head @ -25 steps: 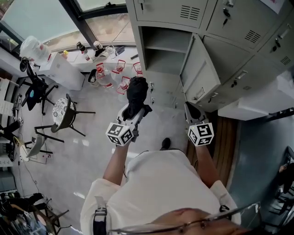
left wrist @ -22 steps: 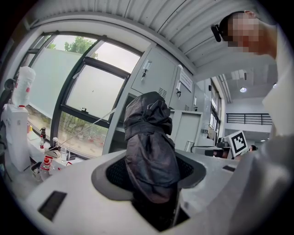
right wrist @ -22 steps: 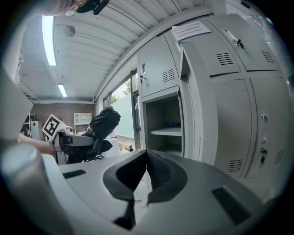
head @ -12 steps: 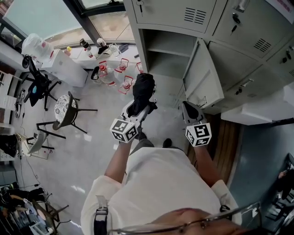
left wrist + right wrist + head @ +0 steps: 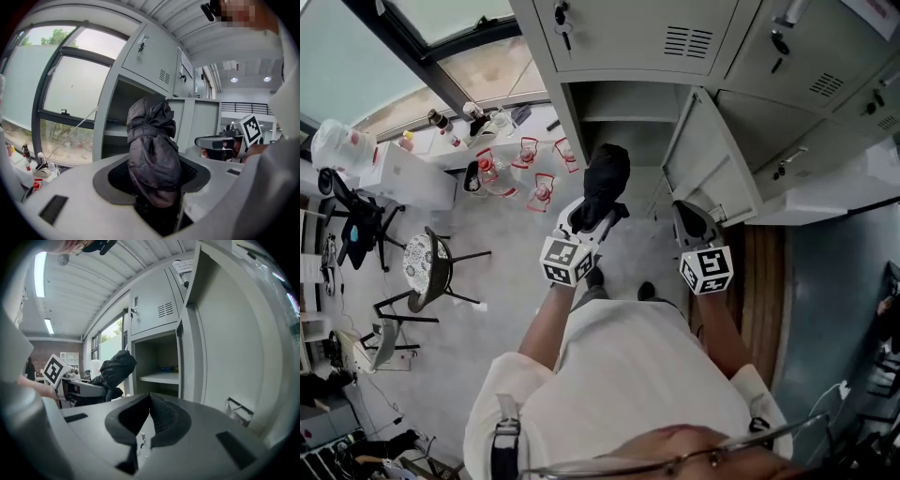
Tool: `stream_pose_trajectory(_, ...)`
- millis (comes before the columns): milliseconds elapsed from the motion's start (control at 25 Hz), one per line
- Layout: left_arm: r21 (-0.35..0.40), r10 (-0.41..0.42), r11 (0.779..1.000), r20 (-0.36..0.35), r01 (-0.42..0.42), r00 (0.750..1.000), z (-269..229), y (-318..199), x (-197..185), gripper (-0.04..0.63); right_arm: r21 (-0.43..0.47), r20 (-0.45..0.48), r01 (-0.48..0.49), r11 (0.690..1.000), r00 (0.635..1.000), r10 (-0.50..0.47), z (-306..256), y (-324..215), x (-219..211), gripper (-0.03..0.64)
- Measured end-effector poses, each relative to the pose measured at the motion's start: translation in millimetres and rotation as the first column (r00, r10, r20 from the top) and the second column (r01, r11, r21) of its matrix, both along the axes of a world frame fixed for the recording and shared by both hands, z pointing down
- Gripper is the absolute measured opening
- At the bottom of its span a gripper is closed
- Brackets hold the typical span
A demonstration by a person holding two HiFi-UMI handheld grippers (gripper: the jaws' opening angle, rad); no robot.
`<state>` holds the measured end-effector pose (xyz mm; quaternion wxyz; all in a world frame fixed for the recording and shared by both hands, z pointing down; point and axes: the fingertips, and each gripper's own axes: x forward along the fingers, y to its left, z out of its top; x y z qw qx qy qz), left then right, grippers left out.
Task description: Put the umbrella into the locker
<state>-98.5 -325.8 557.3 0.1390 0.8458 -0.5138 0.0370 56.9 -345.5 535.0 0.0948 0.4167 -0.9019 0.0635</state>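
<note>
1. Grey steel makes up the locker (image 5: 633,98), which stands open straight ahead of us in a bank of shut ones. A shelf (image 5: 623,120) runs across its inside.
2. Its door (image 5: 708,159) swings out on the right and leaves the opening clear from the front.
3. We hold the umbrella (image 5: 607,183), black and folded into a bundle, in front of the opening, not yet inside. Its free end points at the locker.
4. Our left claw (image 5: 592,216) is clamped on the umbrella's lower part, and the fabric bulges above the pads in the left gripper view.
5. Our right claw (image 5: 689,225) has its jaws together with nothing between them. It hangs just beside the door's lower edge.
6. We judge that the carry to the locker is the step in hand. The next move calls for pushing the bundle forward through the opening, setting it on the shelf or below it, and only then letting go.
7. We must mind the frame's left upright, the shelf's front lip and the door's edge on the right. The opening looks wider than the bundle, so we have room.
8. Bottles (image 5: 520,159) stand on the floor to the left, well apart from our path.
</note>
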Motion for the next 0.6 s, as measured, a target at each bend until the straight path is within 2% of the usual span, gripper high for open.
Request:
stream_pose_trajectory(120,0.003,0.043,0.999,0.032,-0.043,0.999,-2,-22,3,0.232,0.004,-0.015,-0.039,0.999,0.999,0.039,-3,-7,1,0.006)
stream_pose_trajectory(320,0.016,0.069,0.997,0.138,-0.072,0.988,-8,-65,3,0.232,0.021,-0.034,-0.089,0.996,0.995,0.090,-9,-15,4,0.007)
stream_pose_trajectory(600,0.082,0.047,0.994,0.255,-0.070,0.966,-33,-129,20,0.232,0.027,-0.028,-0.146,0.989,0.989,0.147,-15,-21,10,0.006)
